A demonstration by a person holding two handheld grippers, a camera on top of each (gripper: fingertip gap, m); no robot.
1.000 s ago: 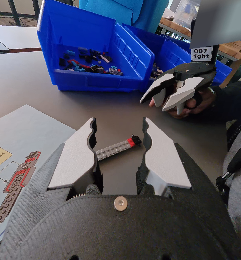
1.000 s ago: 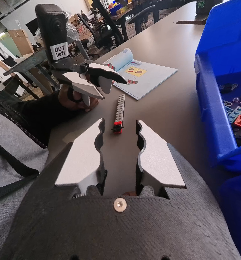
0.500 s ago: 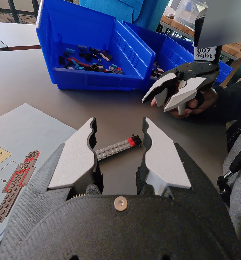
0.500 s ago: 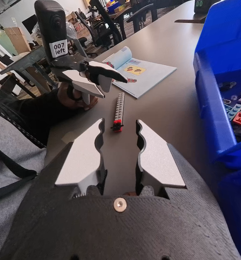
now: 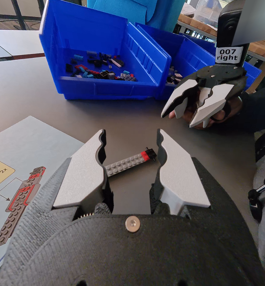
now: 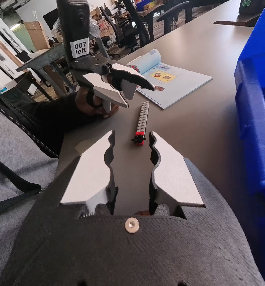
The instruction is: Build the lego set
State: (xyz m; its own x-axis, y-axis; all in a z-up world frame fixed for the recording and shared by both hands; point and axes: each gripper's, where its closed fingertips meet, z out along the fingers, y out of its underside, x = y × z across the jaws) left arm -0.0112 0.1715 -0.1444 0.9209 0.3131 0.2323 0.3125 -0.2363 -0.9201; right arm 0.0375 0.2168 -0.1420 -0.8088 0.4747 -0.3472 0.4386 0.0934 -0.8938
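Two hand-held grippers, the left gripper (image 5: 131,139) and the right gripper (image 6: 131,140), hover with grey fingers spread apart and empty over a dark grey table (image 5: 35,96), facing each other across the long grey studded lego plate with a red-and-black piece at one end (image 5: 129,162), which lies flat between them. Judged from this, the build is at an early stage: only this small assembly exists, and most bricks remain loose in the blue plastic bins (image 5: 110,91) beyond. The open instruction booklet (image 5: 28,154) lies beside the plate; nothing obstructs either approach.
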